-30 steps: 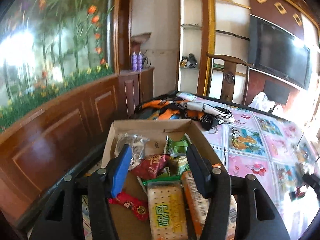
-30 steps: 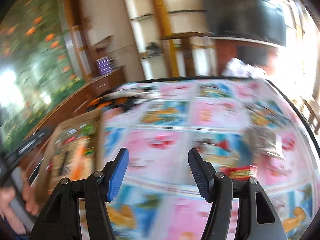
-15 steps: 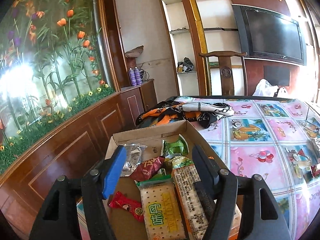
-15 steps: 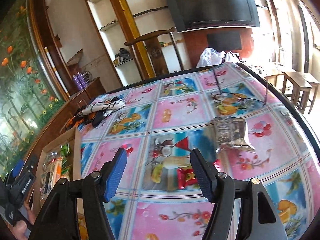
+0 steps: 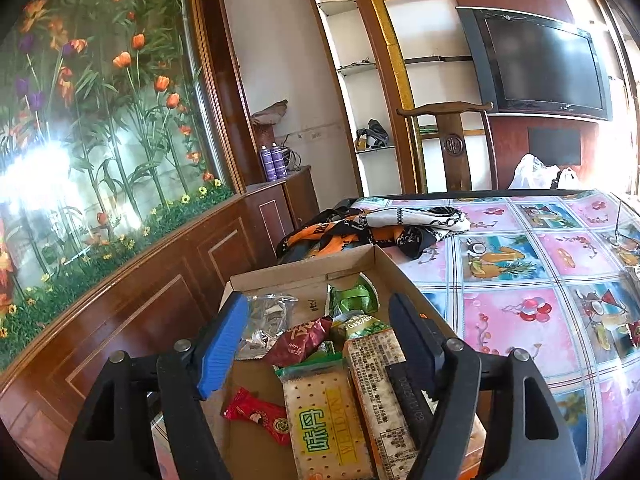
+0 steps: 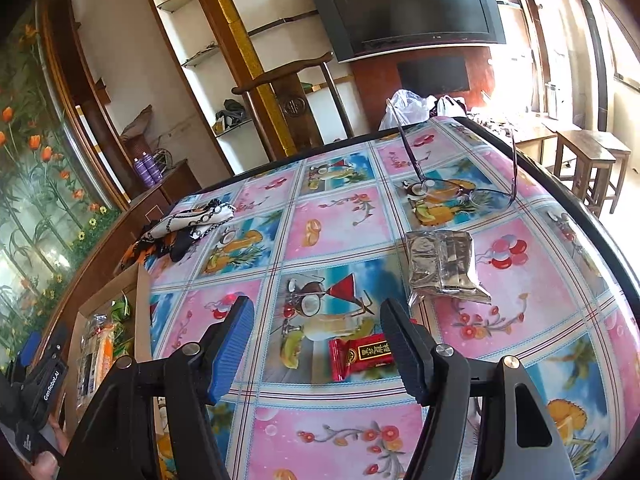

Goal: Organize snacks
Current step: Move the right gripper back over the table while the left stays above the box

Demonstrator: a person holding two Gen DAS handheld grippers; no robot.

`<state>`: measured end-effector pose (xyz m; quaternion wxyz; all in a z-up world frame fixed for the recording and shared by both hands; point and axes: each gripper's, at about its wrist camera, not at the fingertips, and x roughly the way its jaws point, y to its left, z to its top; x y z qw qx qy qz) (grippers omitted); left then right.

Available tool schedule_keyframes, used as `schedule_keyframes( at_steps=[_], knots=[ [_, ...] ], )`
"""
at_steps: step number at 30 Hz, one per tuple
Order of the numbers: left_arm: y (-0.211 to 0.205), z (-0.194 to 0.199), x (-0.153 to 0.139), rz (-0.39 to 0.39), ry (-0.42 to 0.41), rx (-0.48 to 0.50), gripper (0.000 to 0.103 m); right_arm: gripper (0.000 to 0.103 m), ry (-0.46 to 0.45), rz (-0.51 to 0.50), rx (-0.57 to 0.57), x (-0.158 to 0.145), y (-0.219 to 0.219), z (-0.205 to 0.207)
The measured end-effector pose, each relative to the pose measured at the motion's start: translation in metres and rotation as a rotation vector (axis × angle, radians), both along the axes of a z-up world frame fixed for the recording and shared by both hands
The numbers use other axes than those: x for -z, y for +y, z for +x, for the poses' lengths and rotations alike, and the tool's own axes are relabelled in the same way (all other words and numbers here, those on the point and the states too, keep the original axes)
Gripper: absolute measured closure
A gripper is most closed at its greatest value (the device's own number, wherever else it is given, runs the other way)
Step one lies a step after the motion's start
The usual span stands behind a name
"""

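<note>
Snacks: a red packet [image 6: 362,356] lies on the bench [image 6: 340,220] low in the frame, between the right claw's [image 6: 316,344] parted, empty jaws; closing too high could skid it. The left claw [image 5: 316,344], just opening and empty, hovers over the filled box [image 5: 304,268]

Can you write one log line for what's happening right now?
left gripper: open, over snack box | right gripper: open, above red candy | silver packet: on table

The cracker packet [image 5: 326,424] runs off the bottom edge; the right tongs [image 6: 316,344] cover the red candy's [image 6: 360,356] end.
</note>
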<state>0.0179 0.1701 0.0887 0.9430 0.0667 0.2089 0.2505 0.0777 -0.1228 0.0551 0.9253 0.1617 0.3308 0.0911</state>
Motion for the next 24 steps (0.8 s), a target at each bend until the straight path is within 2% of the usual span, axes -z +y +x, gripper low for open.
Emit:
schedule_keyframes(
  at_steps=[9, 14, 18, 24],
  knots=[
    [-0.001, 0.000, 0.000, 0.002, -0.001, -0.001, 0.029, 0.033, -0.004, -0.020, -0.031, 0.001, 0.011, -0.002],
    [-0.002, 0.000, 0.000, 0.004, -0.002, -0.002, 0.026, 0.033, 0.001, -0.054, -0.096, 0.006, 0.034, -0.006],
    [-0.001, -0.001, -0.001, 0.005, -0.002, -0.002, 0.025, 0.032, -0.028, -0.127, -0.180, 0.006, 0.063, -0.018],
    [-0.001, -0.001, -0.001, 0.004, -0.004, -0.002, 0.023, 0.026, -0.136, -0.284, -0.372, 0.006, 0.114, -0.051]
  ],
)
